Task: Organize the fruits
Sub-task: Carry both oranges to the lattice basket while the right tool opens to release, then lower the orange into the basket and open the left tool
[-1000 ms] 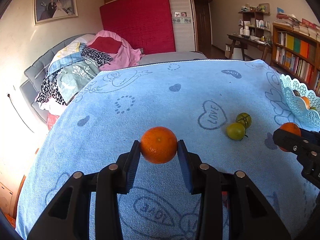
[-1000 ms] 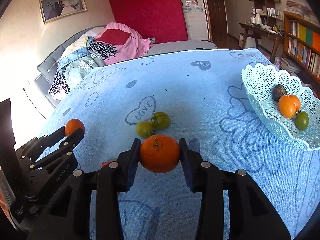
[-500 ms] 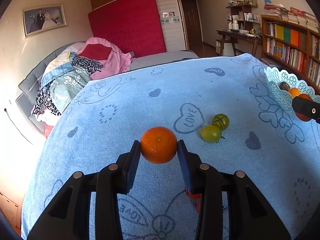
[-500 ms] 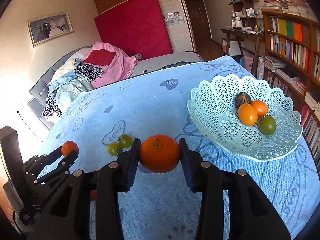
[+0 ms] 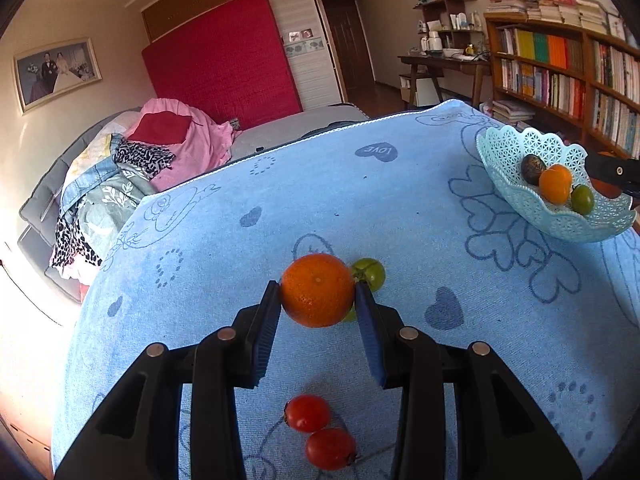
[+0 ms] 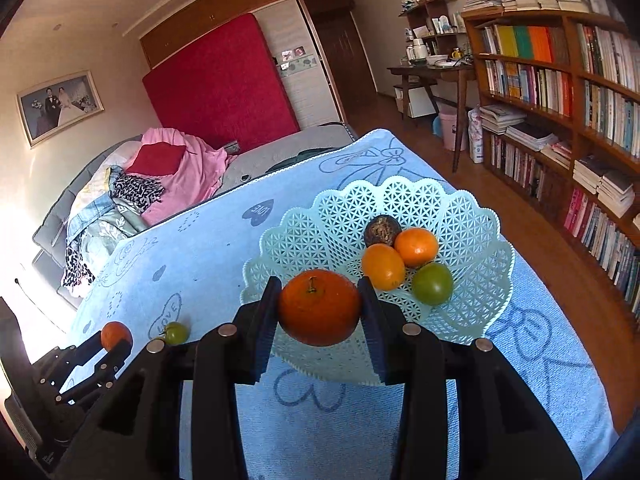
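Behind left gripper orange, green tomato half hidden

A red mattress leans on the far wall, bookshelves right, framed photo left.

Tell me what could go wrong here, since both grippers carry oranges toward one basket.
The right gripper holds its orange at the basket rim; released early, it may roll off. Dropped in, it could knock the four fruits already there. The left gripper with its orange may crowd the right one.
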Tool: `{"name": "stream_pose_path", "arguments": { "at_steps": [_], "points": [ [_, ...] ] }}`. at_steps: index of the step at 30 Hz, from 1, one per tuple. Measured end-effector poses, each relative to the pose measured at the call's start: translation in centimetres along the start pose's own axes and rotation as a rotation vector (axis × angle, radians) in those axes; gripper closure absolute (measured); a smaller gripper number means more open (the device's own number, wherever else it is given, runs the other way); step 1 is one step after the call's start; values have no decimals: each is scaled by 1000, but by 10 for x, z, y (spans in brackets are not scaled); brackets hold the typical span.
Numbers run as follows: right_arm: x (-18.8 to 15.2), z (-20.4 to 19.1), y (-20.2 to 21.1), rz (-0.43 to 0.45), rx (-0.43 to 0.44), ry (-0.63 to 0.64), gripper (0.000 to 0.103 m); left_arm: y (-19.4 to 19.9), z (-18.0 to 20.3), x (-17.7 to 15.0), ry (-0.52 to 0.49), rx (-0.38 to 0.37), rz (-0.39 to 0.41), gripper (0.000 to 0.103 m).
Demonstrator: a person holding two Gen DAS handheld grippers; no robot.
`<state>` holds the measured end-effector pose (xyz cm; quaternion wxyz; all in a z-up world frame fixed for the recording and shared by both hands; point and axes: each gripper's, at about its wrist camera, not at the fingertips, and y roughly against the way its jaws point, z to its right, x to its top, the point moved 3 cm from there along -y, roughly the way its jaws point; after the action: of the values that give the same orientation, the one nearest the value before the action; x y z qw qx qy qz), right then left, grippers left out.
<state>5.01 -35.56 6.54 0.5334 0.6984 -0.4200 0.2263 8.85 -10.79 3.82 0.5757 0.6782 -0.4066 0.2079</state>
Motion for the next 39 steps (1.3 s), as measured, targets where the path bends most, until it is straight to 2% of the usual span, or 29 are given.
{"name": "stream_pose_path", "arguments": {
  "at_steps": [4,6,7,19,23,27,39],
  "points": [
    [2,13,0,14,-17,-28,60,-1,17,14,-18,-45,4,64],
    [4,19,2,32,-17,-44,48,-1,25,20,-20,-75,8,64],
    [5,21,3,40,-20,-49,47,-1,29,23,-20,-92,10,64],
    [12,47,16,94,-58,-136,47,-5,87,56,-40,-292,28,64],
    [13,52,17,104,-67,-155,44,-5,105,64,-48,-343,38,64],
    [14,57,20,117,-70,-180,44,-2,113,74,-47,-343,77,64],
    [14,60,19,119,-65,-201,44,8,129,86,-43,-426,139,64]
  ]
}}
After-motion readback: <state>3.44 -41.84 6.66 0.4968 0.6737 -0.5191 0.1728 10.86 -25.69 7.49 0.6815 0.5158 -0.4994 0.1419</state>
